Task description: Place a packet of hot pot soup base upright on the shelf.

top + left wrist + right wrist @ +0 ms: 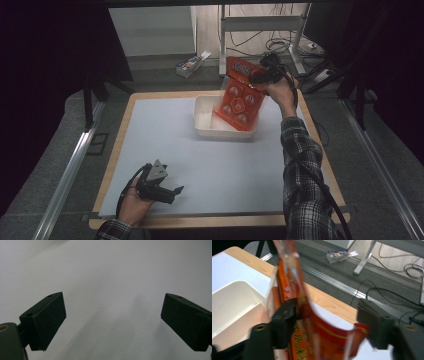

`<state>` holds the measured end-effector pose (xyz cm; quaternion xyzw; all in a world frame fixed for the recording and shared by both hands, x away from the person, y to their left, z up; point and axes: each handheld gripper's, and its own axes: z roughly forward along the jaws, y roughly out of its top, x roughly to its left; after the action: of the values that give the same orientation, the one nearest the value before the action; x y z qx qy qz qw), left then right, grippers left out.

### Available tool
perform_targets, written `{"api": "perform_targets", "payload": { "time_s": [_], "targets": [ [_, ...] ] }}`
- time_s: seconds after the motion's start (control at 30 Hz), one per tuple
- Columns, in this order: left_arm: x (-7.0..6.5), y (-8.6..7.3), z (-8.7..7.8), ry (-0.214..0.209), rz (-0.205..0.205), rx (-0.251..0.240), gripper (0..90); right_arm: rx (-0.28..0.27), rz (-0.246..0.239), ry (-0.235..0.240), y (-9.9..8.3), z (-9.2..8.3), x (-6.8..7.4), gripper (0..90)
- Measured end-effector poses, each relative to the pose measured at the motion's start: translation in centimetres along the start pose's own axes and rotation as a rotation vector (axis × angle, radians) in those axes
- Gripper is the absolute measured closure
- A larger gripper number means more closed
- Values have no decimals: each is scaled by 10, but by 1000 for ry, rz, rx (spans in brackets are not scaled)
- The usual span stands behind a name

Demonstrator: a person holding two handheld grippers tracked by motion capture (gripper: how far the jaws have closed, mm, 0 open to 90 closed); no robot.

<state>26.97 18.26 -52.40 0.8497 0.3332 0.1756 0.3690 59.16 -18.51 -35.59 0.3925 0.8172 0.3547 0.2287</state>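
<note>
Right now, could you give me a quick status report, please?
Left claw open, low over the mat. Right claw open around the red packet, which stands tilted in the white bin. Nothing in the way.

A wooden-edged table (pixel 119 150) carries a pale grey mat (pixel 215 165), on which a white tray (pixel 202 120) sits.

Print on red package (pixel 240 95) too blurred; no text readable.

Room's pretty dim, with dark curtains (pixel 45 45) on both sides. There's grey carpet floor (pixel 160 75) past the wood-edged counter (pixel 120 135), a metal table frame (pixel 260 30) with tangled cables (pixel 272 47) underneath (messy), and a small box (pixel 192 64) on the floor.
</note>
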Motion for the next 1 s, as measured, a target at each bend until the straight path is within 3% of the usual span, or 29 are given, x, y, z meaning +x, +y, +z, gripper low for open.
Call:
{"api": "perform_targets", "payload": {
  "time_s": [0.17, 0.2, 0.33, 1.0],
  "targets": [
    [0, 0, 0, -1, 0, -1, 57, 9, 24, -18, -4, -1, -5, 161],
    [0, 0, 0, -2, 0, -2, 56, 12, 42, -3, -5, -1, -7, 111],
    [0, 0, 0, -5, -2, -6, 56, 5, 54, 41, -6, -1, -6, 52],
    [0, 1, -1, -11, -6, -15, 56, -22, 12, 69, -9, -18, 2, 22]
  ]
}}
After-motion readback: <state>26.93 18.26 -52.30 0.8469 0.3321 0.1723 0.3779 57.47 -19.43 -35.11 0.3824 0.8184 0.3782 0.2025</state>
